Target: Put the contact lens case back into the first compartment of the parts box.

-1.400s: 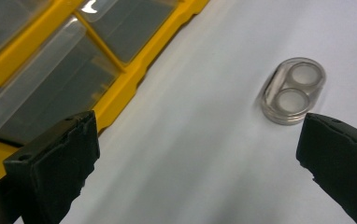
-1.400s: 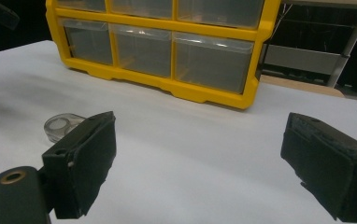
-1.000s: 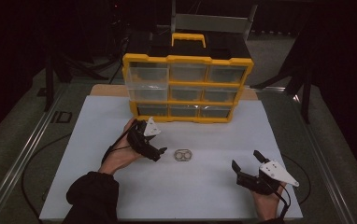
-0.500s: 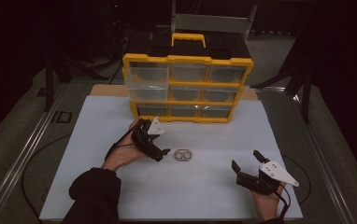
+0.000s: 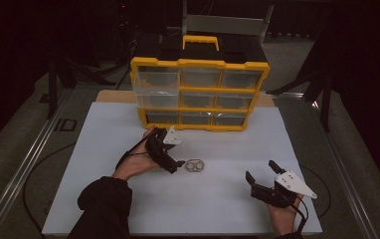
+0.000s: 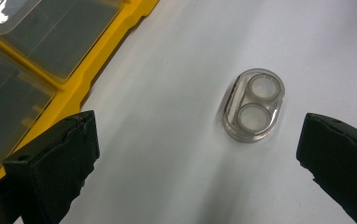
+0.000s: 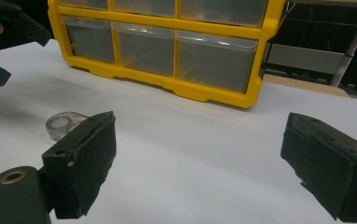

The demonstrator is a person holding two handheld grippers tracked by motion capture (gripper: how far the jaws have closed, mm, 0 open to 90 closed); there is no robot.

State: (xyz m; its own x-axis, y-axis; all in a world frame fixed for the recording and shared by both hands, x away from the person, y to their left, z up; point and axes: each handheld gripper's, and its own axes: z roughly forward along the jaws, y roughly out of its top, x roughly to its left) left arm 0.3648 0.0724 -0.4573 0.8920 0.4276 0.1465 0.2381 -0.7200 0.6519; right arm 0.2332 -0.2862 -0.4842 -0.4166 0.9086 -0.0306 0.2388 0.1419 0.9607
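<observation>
A small clear plastic case with two round wells [image 5: 195, 166] lies flat on the white mat [image 5: 103, 199]. My left gripper [image 5: 174, 166] is just left of it, open and tilted down; in the left gripper view the case [image 6: 254, 105] lies between and beyond the wide-apart jaws of the gripper [image 6: 197, 154], nearer the right jaw, untouched. My right gripper [image 5: 260, 171] rests open near the mat's front right, empty. In the right gripper view the case [image 7: 63, 125] peeks out behind the left jaw of that gripper [image 7: 200, 158].
A yellow organizer with clear drawers [image 5: 200, 94] stands at the back of the mat, black top and yellow handle; its top-left drawer [image 5: 155, 82] sticks out slightly. Its bottom drawers [image 7: 167, 46] face my right gripper. Metal rails border the table.
My left gripper has edged to the right, closer to the clear case. The right gripper and the case have stayed put.
</observation>
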